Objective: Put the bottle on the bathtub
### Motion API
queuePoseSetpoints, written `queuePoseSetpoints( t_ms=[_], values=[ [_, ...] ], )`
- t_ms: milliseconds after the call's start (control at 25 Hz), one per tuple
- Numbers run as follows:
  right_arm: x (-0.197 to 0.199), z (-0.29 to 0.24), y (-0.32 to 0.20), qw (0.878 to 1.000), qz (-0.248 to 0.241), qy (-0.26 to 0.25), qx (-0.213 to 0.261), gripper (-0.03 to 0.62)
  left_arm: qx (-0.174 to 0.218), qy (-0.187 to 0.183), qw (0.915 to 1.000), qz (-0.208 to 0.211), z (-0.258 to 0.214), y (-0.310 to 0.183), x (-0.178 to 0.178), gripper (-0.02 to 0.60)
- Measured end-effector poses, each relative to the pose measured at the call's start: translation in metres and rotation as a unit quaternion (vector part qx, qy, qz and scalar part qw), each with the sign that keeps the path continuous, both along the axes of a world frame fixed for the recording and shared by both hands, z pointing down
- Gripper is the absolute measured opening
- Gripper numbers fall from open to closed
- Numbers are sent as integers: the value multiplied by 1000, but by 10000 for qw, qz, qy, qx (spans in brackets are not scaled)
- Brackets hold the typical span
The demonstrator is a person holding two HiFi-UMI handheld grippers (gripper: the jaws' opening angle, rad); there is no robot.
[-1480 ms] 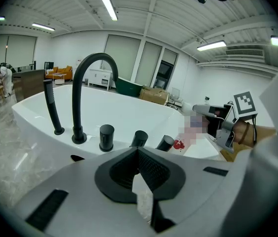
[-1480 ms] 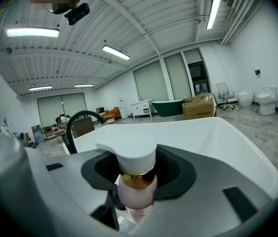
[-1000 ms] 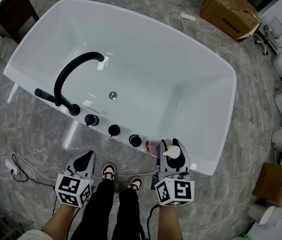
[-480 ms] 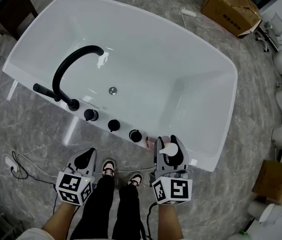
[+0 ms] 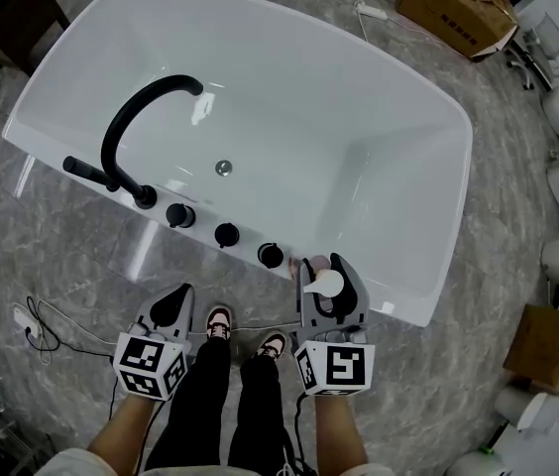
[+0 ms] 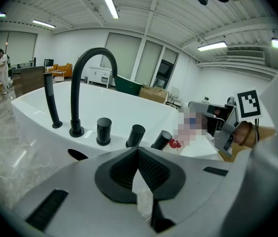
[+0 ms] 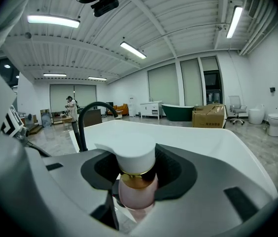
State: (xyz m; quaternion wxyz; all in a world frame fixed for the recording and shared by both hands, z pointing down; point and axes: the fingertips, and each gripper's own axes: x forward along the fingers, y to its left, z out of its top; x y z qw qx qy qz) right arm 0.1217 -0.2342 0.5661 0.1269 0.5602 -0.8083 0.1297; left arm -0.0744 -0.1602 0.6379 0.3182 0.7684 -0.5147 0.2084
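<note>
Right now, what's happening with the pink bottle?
Left gripper jaws shut, empty. Right gripper jaws clamped on bottle, at bathtub rim. Black knob close alongside.

Head view looks steeply down over the bathtub (image 5: 339,87); both gripper views sit low, close at its six-o'clock rim, sharing the black faucet (image 6: 75,102).
</note>
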Motion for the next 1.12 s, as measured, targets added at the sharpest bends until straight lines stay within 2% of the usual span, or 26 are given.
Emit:
queuePoseSetpoints(
  t_ms=[760,1120],
  values=[
    [2,-1,4,9996,225,1,197,193,-30,23,10000,-16,3,5,-1,3],
    [3,3,4,9995,297,-28,115,195,-25,38,10000,12,4,6,3,3]
  ],
)
